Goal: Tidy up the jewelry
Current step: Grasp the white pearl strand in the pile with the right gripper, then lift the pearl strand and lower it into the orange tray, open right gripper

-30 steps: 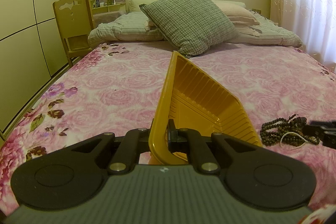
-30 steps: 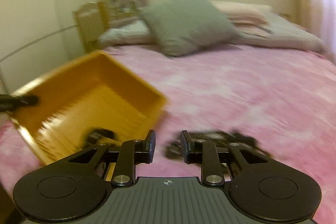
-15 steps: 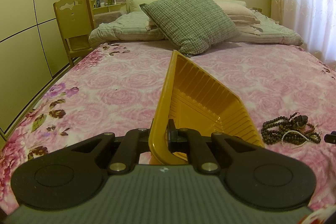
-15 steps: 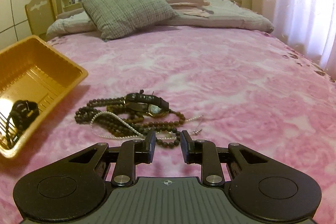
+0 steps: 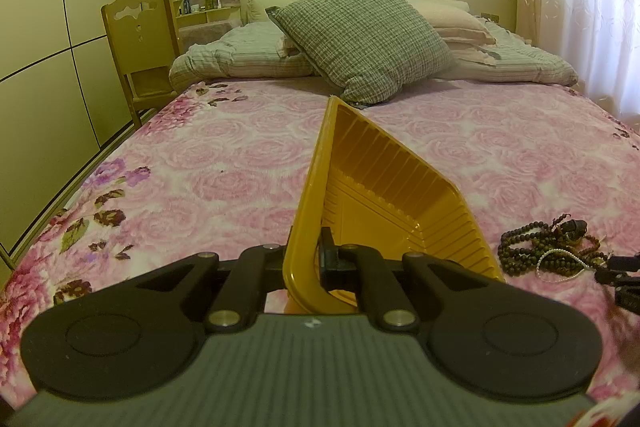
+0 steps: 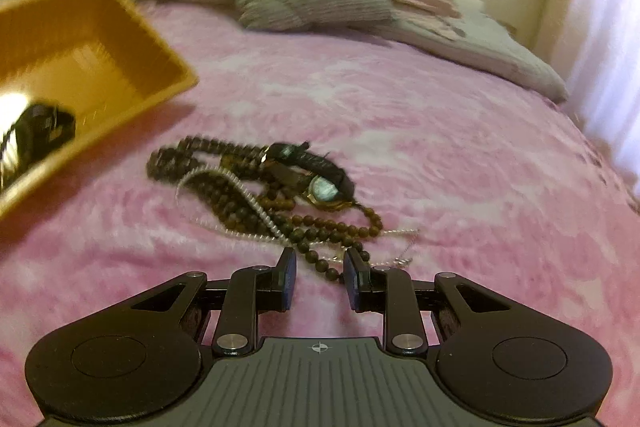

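Your left tool [image 5: 306,263] is clamped on the near rim of the yellow tray [image 5: 384,199], one dark piece [image 6: 40,131] already inside. Most jewelry [image 6: 264,187] is left, heaped on the bed [image 6: 440,147] right of the tray; your right tool [image 6: 320,267] is spread at its near edge.

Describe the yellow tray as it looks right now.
The tray is a glossy yellow-orange plastic rectangle with ribbed walls and floor. It is tilted, one long rim raised and clamped in the left gripper, the lower edge near the pink bedspread. A dark item already lies inside. The jewelry pile sits beside it, apart.
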### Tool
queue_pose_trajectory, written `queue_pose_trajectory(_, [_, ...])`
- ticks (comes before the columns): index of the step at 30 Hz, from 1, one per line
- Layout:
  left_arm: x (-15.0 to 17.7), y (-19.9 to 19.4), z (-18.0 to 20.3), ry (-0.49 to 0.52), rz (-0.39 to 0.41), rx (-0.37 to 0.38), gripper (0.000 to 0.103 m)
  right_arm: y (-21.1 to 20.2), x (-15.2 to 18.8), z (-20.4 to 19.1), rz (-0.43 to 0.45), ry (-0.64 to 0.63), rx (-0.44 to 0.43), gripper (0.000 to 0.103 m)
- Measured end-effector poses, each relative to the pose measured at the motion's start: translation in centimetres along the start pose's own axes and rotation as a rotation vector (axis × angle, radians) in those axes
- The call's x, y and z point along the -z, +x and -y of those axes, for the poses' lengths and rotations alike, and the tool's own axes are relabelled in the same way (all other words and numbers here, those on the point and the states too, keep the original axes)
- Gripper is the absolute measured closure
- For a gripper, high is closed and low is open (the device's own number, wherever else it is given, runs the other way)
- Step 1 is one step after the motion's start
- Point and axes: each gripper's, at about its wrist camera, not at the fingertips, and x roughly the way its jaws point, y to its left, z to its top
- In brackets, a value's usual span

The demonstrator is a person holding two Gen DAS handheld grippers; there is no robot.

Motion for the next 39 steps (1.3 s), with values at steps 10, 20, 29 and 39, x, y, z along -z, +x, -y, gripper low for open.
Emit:
queue_pose_trajectory(10, [0.0,0.0,0.0,0.000,0.000,0.000,0.097,0.9,-0.2,-0.5,-0.026,-0.134,0.003,0.103])
queue_pose_trajectory(20, [0.0,0.0,0.0,-0.001,0.000,0.000,0.096,-0.8,-1.0,1.2,0.046,-0.024,0.022,0.102])
queue_pose_trajectory(29, [-0.1,0.0,-0.1,-0.002,-0.001,0.001,0.096,1.2,-3.1,1.3,0.034,0.011,-0.014,0.069])
queue_pose_trajectory(39, [-0.2,0.0,-0.1,-0.001,-0.002,0.000,0.096,2.0,-3.5,-1.7,0.042,-0.032,-0.114,0.069])
